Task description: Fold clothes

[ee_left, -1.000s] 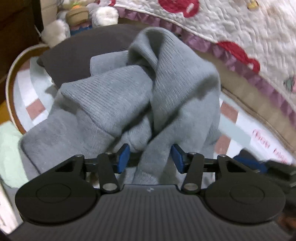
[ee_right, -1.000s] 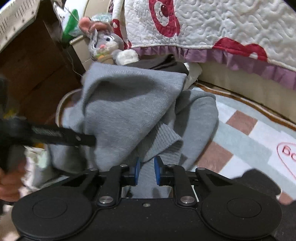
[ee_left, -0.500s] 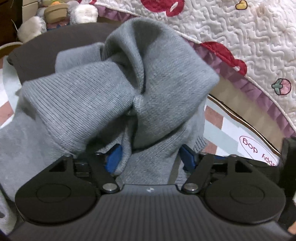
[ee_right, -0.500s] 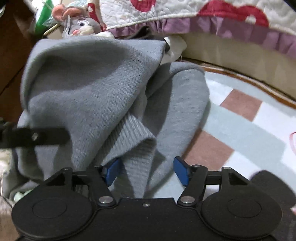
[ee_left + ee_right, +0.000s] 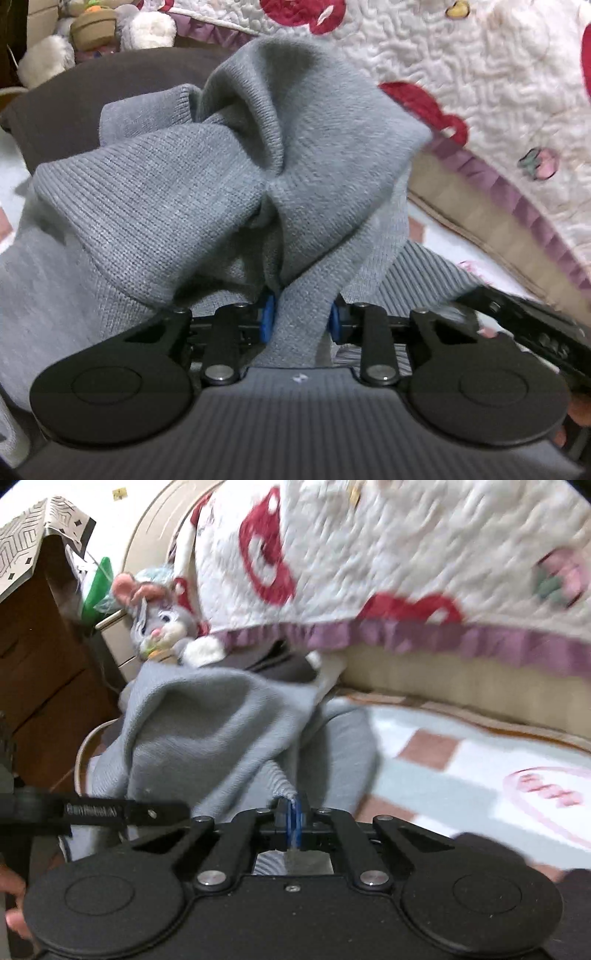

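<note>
I see my left gripper [image 5: 301,319] & right gripper [image 5: 293,821] both just squeezed shut on bunched folds of the soft grey knit sweater [image 5: 177,192], heaped on the checked pink-and-white rug [image 5: 436,771] by the bed.

A home bedroom: a quilted bedspread [image 5: 388,565] with red prints and a purple frill hangs off a bed, a plush rabbit [image 5: 159,624] sits beside it, and a checked rug [image 5: 443,760] covers the floor.
</note>
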Demonstrator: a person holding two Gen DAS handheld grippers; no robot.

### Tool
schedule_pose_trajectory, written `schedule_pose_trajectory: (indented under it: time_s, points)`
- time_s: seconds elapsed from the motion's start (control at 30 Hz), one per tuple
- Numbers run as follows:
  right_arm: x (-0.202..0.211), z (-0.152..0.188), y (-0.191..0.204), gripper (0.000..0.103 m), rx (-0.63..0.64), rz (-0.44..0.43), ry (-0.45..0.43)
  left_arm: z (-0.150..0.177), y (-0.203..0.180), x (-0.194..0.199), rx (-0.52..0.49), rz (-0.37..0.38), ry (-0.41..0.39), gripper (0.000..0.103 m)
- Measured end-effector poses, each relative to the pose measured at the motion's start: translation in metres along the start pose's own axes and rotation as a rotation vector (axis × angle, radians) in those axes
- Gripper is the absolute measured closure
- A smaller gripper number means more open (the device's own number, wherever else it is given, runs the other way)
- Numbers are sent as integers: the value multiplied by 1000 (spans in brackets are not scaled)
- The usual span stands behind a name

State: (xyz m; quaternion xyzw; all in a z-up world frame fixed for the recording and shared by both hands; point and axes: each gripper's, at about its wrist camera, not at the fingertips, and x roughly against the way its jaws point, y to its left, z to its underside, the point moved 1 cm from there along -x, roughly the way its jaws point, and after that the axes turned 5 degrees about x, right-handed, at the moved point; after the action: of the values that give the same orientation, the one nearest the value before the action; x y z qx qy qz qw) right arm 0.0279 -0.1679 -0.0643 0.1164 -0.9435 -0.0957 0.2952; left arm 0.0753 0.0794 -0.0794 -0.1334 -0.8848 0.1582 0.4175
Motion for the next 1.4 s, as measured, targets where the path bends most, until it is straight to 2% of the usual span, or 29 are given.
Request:
schedule_pose_trajectory:
  time_s: [0.2,0.33,0.4,0.47,0.53,0.57,0.6,0.67,0.7,0.77,0.8,0.83,0.9,0.97,1.03,1.07,1.17,1.23,1.27,1.33,1.4]
  points:
    - [61,1,-16,100,-21,125,-77,-4,-21,22,-11,116,-45,84]
    - [123,12,-10,101,-54,202,-104,-2,-42,47,-13,280,-31,86]
    - [159,20,-1,101,-55,239,-136,5,-61,56,-59,370,1,86]
    - [172,36,-5,101,-94,270,-87,21,-80,56,-91,467,69,88]
    - [186,51,-8,101,-133,300,-38,38,-100,46,-75,577,175,88]
    - [193,58,-11,101,-153,317,-13,48,-112,41,-91,581,219,88]
    - [192,68,-21,101,-175,356,32,58,-124,35,-118,564,254,88]
    - [182,87,-44,101,-201,474,122,76,-145,25,-208,457,296,87]
    - [177,96,-53,103,-203,529,159,83,-149,22,-252,406,294,86]
    - [169,109,-59,102,-127,655,210,90,-154,24,-322,327,267,85]
    - [168,111,-61,102,-118,664,224,88,-152,30,-335,304,236,82]
    - [171,109,-63,102,-146,647,205,85,-148,37,-342,283,203,80]
    - [172,102,-63,93,-190,542,168,73,-140,50,-342,251,135,63]
    - [168,96,-57,89,-173,451,146,61,-134,57,-328,209,68,58]
    - [158,93,-42,74,-128,361,145,45,-126,61,-309,139,11,55]
    - [154,92,-33,62,-106,319,146,39,-118,59,-284,94,4,51]
    - [142,90,-12,57,-52,198,146,24,-88,50,-185,-50,17,47]
    - [137,87,0,47,-13,133,152,14,-68,44,-118,-146,26,44]
    - [133,88,0,41,1,133,163,11,-56,41,-83,-179,34,43]
    - [124,88,1,40,30,134,185,4,-35,36,0,-208,62,42]
    - [115,88,-1,37,43,152,201,0,-18,35,77,-204,72,41]
